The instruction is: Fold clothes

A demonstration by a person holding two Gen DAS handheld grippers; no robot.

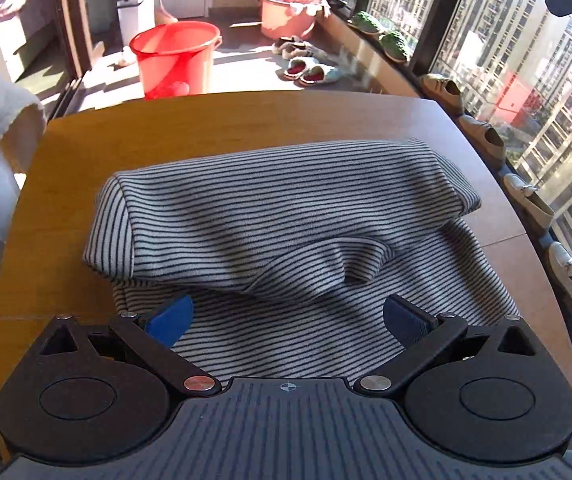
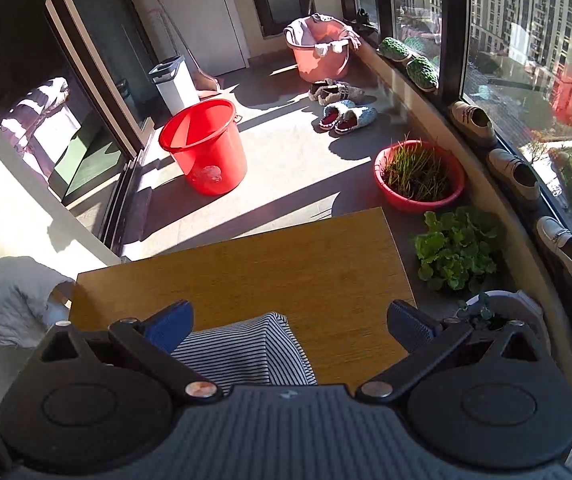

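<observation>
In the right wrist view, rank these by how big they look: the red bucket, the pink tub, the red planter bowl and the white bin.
Largest to smallest, as they appear:
1. red bucket
2. red planter bowl and pink tub, too close to rank
3. white bin
The tub and bin stand farther back, so their real sizes may differ.

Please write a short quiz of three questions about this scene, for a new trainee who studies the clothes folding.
1. True or false: the left gripper is shut on the striped garment.
2. The red bucket stands: A) on the wooden table; B) on the floor beyond it; C) on the window ledge.
3. Fill in: the right gripper is ____, with nothing between its fingers.

Key: 1 false, its fingers are spread above the cloth; 2 B; 3 open.
</observation>
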